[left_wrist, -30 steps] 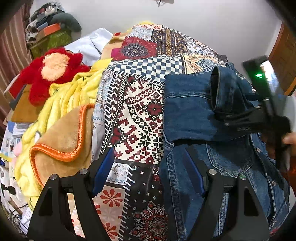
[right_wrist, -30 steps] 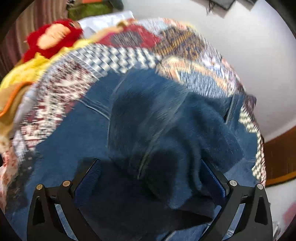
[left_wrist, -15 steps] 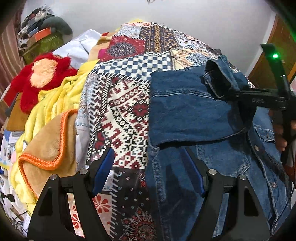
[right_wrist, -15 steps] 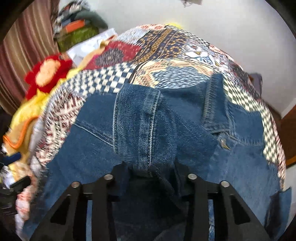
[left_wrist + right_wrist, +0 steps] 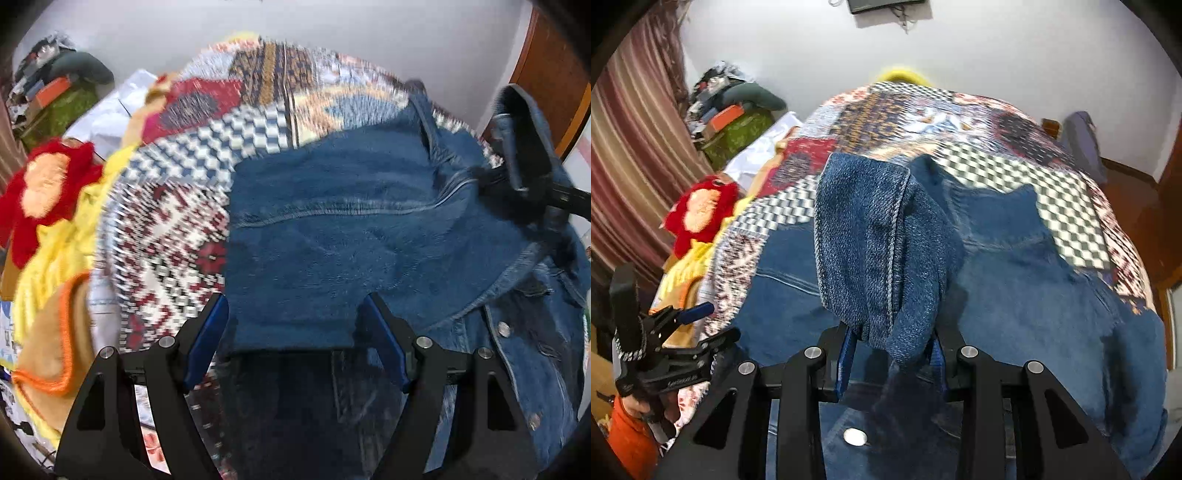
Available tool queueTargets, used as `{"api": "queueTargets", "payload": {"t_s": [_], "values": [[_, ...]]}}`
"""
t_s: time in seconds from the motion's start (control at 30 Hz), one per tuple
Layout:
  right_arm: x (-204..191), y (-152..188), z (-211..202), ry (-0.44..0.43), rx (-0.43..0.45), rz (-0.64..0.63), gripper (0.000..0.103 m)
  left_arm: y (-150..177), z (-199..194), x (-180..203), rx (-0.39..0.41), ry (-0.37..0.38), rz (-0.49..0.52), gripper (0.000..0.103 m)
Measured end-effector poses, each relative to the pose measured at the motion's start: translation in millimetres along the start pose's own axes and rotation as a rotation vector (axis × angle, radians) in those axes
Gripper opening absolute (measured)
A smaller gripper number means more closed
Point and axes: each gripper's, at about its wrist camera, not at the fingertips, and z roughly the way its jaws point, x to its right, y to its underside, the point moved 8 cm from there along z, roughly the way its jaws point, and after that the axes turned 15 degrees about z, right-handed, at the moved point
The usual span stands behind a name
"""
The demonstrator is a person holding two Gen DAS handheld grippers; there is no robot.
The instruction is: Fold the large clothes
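The denim jacket (image 5: 332, 229) lay spread on the patchwork bedspread (image 5: 177, 206). The right hand-held gripper (image 5: 892, 354) had just closed, clenched on the sleeve cuff (image 5: 871, 243) rising toward twelve o'clock. The left hand-held gripper (image 5: 295, 332) hung released above the jacket.

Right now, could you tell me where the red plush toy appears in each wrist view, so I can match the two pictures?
Left wrist view: red plush toy at the far left edge, mid-height.
Right wrist view: red plush toy left of centre, mid-height.
Shared landmark: the denim jacket on the patchwork bedspread.
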Motion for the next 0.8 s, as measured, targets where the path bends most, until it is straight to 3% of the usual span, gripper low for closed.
{"api": "queueTargets", "payload": {"t_s": [0.13,0.23,0.33,0.43,0.57,0.7,0.8], "values": [[35.8,11.6,12.5,-0.028,-0.095,0.123,0.033,7.4,30.9,5.1,-0.071,0.025,-0.030,0.075],[61.1,23.6,22.6,-0.086,-0.175,0.220,0.033,8.7,33.5,4.9,-0.066,0.031,-0.036,0.076],[78.9,34.5,26.1,-0.081,-0.208,0.248,0.037,9.8,34.8,3.9,-0.072,0.022,-0.033,0.078],[94.1,36.3,17.5,-0.038,-0.183,0.245,0.038,10.4,36.3,4.0,-0.076,0.003,-0.026,0.080],[133.6,23.9,-15.3,0.150,-0.056,0.217,0.040,8.8,38.0,7.0,-0.075,-0.016,-0.011,0.080],[154.2,22.9,-38.6,0.179,-0.046,0.224,0.040,8.5,37.2,6.9,-0.078,-0.016,-0.012,0.080],[146.9,21.5,-47.0,0.183,-0.031,0.187,0.040,5.8,29.7,8.2,-0.075,-0.027,0.006,0.080]]}}
